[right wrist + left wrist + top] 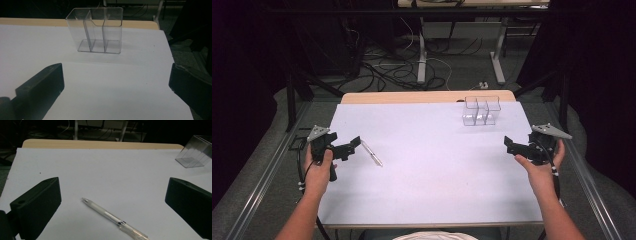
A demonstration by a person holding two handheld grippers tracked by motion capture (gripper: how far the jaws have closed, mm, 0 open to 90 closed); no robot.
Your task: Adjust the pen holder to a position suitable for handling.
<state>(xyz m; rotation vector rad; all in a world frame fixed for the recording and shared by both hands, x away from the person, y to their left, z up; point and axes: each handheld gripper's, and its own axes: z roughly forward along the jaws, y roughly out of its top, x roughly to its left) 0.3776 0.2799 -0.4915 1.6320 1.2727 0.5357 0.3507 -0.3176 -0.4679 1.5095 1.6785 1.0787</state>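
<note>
A clear pen (371, 153) lies flat on the white table top (432, 170), left of centre. My left gripper (353, 145) hovers just left of it, jaws wide open and empty; in the left gripper view the pen (113, 218) lies between and a little ahead of the two black jaws. A clear plastic holder (481, 110) with three compartments stands upright at the back right. My right gripper (510, 145) is held at the right edge, open and empty, and the holder (98, 31) stands ahead of its jaws, apart from them.
A wooden strip (412, 97) borders the table's far edge. Beyond it are table legs (422, 55) and loose cables (387, 70) on the floor. Metal rails (262, 185) run along both sides of the table.
</note>
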